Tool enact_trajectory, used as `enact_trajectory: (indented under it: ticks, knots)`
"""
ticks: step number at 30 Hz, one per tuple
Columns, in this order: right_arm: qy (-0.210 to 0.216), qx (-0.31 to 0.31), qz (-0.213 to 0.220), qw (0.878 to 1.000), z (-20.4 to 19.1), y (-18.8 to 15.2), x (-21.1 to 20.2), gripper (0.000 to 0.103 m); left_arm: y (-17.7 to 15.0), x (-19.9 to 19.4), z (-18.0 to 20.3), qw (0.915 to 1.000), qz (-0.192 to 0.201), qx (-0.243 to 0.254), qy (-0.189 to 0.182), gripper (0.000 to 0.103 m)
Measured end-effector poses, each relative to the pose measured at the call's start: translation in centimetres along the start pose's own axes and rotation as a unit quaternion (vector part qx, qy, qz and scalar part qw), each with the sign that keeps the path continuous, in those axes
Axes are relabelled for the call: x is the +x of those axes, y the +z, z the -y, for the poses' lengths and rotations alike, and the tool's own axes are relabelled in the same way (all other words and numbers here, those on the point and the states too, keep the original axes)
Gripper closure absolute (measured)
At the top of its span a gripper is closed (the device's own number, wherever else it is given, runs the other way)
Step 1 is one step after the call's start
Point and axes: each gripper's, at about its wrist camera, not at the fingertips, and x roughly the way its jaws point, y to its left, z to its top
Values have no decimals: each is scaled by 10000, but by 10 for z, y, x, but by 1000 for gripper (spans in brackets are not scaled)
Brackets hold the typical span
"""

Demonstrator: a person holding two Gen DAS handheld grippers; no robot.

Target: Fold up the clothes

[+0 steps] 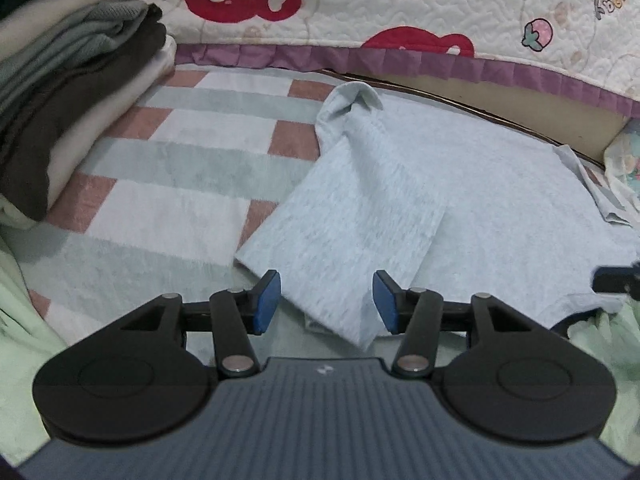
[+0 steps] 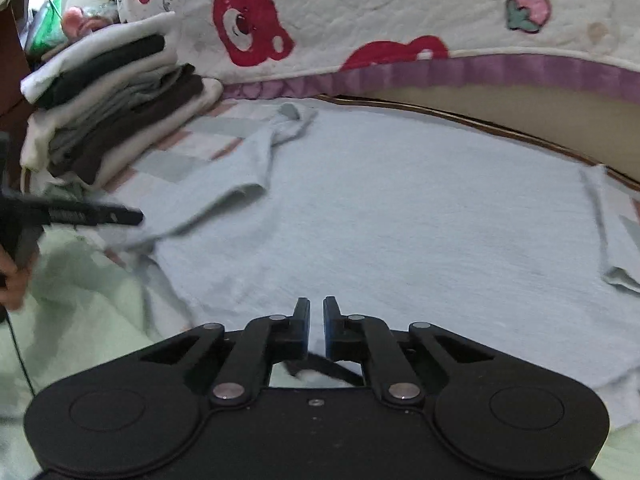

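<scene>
A light blue T-shirt [image 1: 460,200] lies flat on a checked blanket [image 1: 180,152]. Its left sleeve [image 1: 352,220] is folded in over the body. My left gripper [image 1: 327,302] hovers open just above that sleeve's end, holding nothing. In the right wrist view the shirt [image 2: 400,220] fills the middle, with its other sleeve [image 2: 612,232] at the far right. My right gripper [image 2: 316,326] rests low over the near edge by the dark collar band [image 2: 332,370], jaws shut to a narrow slit. Whether fabric is pinched is hidden.
A stack of folded clothes [image 1: 80,100] stands at the left beside a bear-print quilt [image 1: 400,0] with a purple frill. Light green cloth [image 2: 80,320] lies at the near edge. A hand [image 2: 12,284] holds the left gripper [image 2: 132,216].
</scene>
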Motion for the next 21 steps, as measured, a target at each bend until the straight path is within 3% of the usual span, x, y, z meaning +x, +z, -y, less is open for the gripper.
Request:
enact_trajectory:
  ticks: [4, 5, 7, 10, 11, 12, 14, 16, 21]
  knots:
    - [548, 536, -110, 9970, -3, 24, 26, 95, 1, -2, -3, 9998, 74, 124, 158, 53]
    - [671, 662, -145, 9954, -4, 32, 35, 90, 3, -3, -4, 9995, 103, 172, 251, 53]
    - [883, 944, -212, 9914, -3, 47, 53, 89, 8, -6, -10, 9995, 139, 254, 152, 52]
    - [1230, 1523, -305, 9802, 2, 70, 82, 72, 14, -3, -16, 9995, 64, 309, 51, 50]
    - [1303, 1695, -337, 9763, 2, 75, 91, 54, 15, 0, -18, 9997, -6, 233, 37, 50]
    - [1293, 1812, -372, 9742, 0, 73, 97, 48, 15, 3, -19, 9999, -78, 145, 23, 50]
    - [1274, 2044, -442, 9696, -5, 70, 109, 48, 13, 13, -24, 9982, -535, -181, -179, 50]
    - [1254, 2275, -511, 9643, -9, 67, 121, 48, 10, 15, -26, 9966, -686, -244, -382, 50]
    - [1125, 2688, -478, 9554, -18, 59, 147, 46, 8, 16, -25, 9977, -594, -26, -322, 50]
